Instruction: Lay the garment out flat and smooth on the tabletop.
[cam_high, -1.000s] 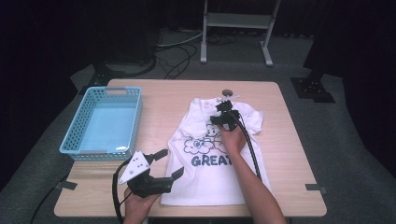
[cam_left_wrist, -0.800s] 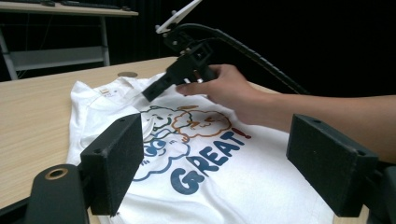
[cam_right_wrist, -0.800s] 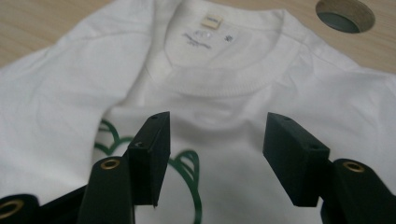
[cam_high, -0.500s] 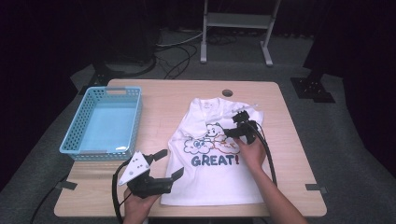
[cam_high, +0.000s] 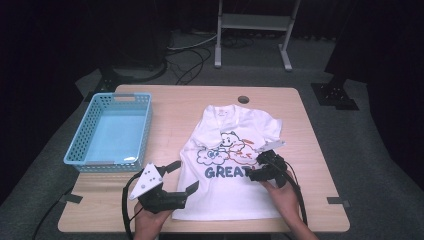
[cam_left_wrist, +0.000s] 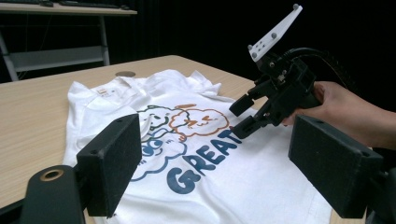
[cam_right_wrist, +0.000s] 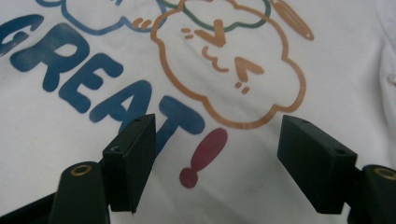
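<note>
1. High view: a white T-shirt (cam_high: 232, 165) lies flat on the wooden bench (cam_high: 170, 102), collar away from the person, hem near the front edge. The print shows cartoon clouds above the word GREAT. A blue basket (cam_high: 111, 131) stands on the bench's left part, apart from the shirt. The left hand-held gripper (cam_high: 176, 176) sits at the shirt's lower left corner, jaws spread. The right hand-held gripper (cam_high: 256, 165) is over the right end of the lettering, held by the person's right hand (cam_high: 284, 196).

2. Left gripper view: its own two black jaws stand wide apart, nothing between them, low over the shirt's near edge. Across the print, the right hand-held gripper points down at the end of the lettering, jaws parted, tips close to the cloth; contact cannot be told.

3. Right gripper view: jaws open, empty, framing the red exclamation mark (cam_right_wrist: 205, 157) and the orange cloud outline (cam_right_wrist: 229, 70) on the shirt.
</note>
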